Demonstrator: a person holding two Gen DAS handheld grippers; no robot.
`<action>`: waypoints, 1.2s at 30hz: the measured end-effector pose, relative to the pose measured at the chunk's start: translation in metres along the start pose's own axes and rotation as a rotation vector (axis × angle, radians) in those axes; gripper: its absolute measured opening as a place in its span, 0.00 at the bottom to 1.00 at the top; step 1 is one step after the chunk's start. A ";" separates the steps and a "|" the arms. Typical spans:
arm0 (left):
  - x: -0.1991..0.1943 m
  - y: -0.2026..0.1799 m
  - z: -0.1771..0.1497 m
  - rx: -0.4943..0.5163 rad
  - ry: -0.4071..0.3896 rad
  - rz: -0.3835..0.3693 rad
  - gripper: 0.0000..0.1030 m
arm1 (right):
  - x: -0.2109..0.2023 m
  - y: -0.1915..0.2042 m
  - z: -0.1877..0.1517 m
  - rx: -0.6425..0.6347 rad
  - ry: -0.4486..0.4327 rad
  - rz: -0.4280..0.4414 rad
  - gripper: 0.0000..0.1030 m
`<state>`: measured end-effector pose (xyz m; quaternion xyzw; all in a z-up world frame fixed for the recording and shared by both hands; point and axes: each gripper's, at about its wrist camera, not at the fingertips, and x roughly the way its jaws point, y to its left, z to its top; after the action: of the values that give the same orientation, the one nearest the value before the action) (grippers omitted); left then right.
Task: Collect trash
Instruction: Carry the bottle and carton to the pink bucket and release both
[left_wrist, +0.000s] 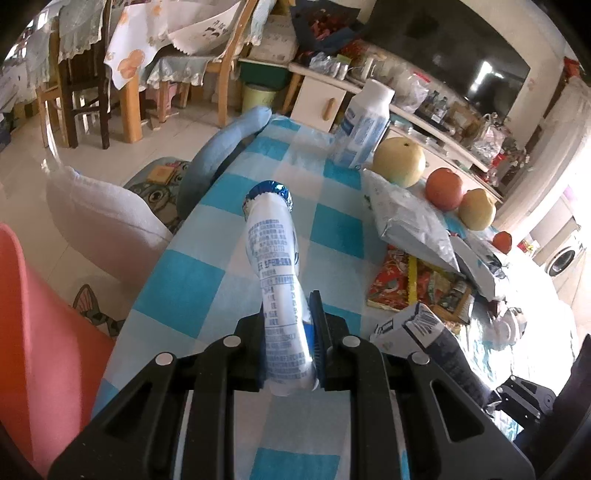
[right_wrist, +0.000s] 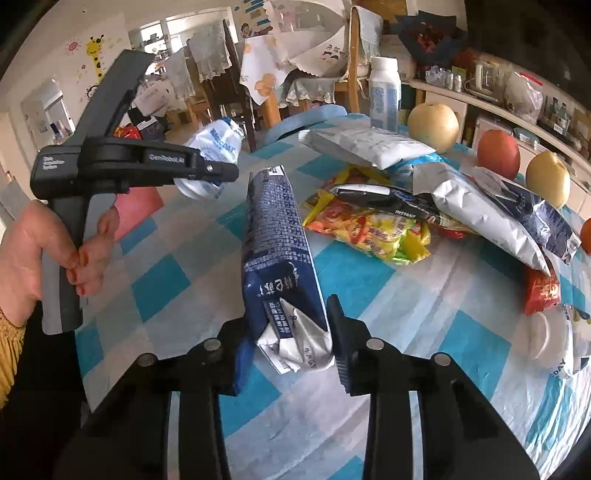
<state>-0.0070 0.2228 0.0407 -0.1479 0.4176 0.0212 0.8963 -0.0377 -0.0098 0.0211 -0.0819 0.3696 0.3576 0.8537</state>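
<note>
My left gripper (left_wrist: 290, 332) is shut on a squashed white bottle (left_wrist: 273, 258) with a blue foil top, held just above the checked tablecloth (left_wrist: 192, 288). The right wrist view shows this left gripper (right_wrist: 221, 172) from the side at upper left, with a person's hand (right_wrist: 55, 251) on its handle and the bottle (right_wrist: 218, 144) in it. My right gripper (right_wrist: 288, 343) is shut on the crumpled end of a dark blue milk carton (right_wrist: 277, 240). That carton (left_wrist: 424, 325) shows at the lower right of the left wrist view.
An upright white bottle (right_wrist: 384, 92), a pale round fruit (right_wrist: 432, 125), a red fruit (right_wrist: 498, 153) and a yellow fruit (right_wrist: 546, 177) stand at the table's far side. Silver bags (right_wrist: 369, 147) and a yellow wrapper (right_wrist: 373, 232) lie mid-table. A pink chair (left_wrist: 37, 332) stands left.
</note>
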 end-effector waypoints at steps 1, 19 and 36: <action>-0.003 0.000 -0.001 0.010 -0.006 0.003 0.20 | 0.000 0.000 0.001 0.007 0.004 0.001 0.35; -0.070 0.036 0.002 0.010 -0.169 0.096 0.20 | -0.044 0.065 0.029 -0.013 -0.149 -0.072 0.31; -0.138 0.185 0.002 -0.342 -0.253 0.318 0.21 | 0.025 0.213 0.119 0.036 -0.084 0.311 0.32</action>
<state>-0.1249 0.4116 0.1008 -0.2257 0.3104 0.2503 0.8888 -0.1010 0.2078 0.1151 0.0068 0.3480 0.4819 0.8041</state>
